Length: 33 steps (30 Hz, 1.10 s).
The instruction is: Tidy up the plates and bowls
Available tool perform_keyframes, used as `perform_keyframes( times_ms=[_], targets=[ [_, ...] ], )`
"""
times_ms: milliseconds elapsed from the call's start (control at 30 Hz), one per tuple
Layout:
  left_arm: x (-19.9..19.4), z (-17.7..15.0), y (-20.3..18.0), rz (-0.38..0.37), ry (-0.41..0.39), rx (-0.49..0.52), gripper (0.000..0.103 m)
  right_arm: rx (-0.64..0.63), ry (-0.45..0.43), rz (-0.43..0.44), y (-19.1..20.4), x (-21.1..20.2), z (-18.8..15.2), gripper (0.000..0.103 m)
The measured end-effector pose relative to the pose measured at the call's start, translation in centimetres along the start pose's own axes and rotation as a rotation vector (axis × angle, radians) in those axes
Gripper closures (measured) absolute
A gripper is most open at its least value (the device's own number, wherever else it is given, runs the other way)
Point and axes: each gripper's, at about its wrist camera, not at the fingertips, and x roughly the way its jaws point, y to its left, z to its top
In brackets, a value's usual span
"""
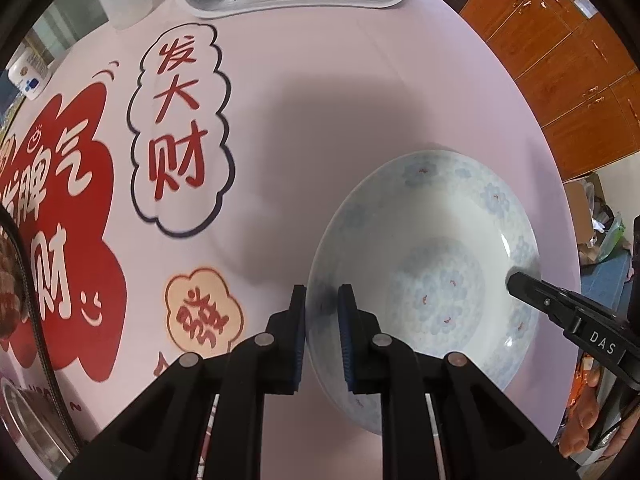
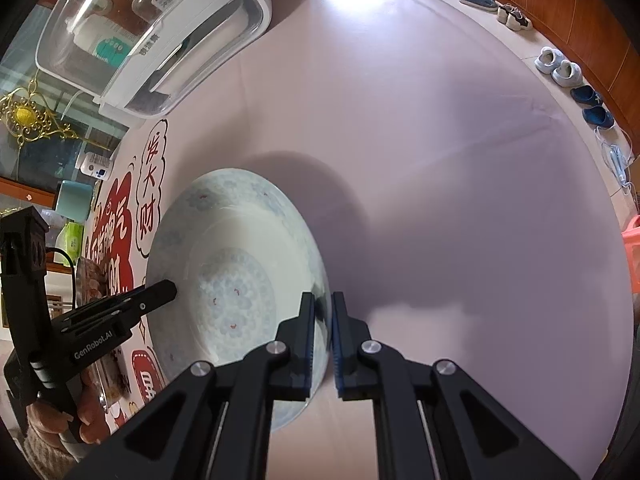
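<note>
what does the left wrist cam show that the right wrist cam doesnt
Only the left wrist view shows the orange wooden cabinets, a steel pan's rim at the lower left, and the peach cloud sticker.

Only the right wrist view shows the shoes and slippers on the floor, a gold ornament, and the teal cup.

Both show the blue-patterned bowl on the pink tablecloth, the left gripper and right gripper each shut on opposite sides of its rim, and the clear-lidded white container.

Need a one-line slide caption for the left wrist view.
Left gripper clamps the near rim of the blue-flowered bowl while the right gripper grips the opposite rim.
</note>
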Motion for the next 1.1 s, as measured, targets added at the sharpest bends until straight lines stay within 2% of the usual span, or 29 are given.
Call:
perform_keyframes(
  times_ms=[267,633,833,1100],
  targets=[
    [-1.5,-1.9,1.7,-0.016,-0.007,-0.038,0.091,-0.020,0.024,0.022,0.8,-0.3,-1.4,0.096],
    [-6.9,-5.8,3.5,0.005,-0.040,-0.060,0.091,-0.060,0.024,0.070,4.1,-2.7,-4.4,0.095],
    [-10.9,-9.8,5.9,0.017,-0.069,-0.080,0.091,-0.110,0.029,0.089,7.5,-4.5,-7.4,0.095],
    [-15.3,-17.4,8.5,0.016,-0.110,-0.101,0.091,-0.180,0.022,0.084,12.2,-7.0,-12.8,0.095]
  ],
)
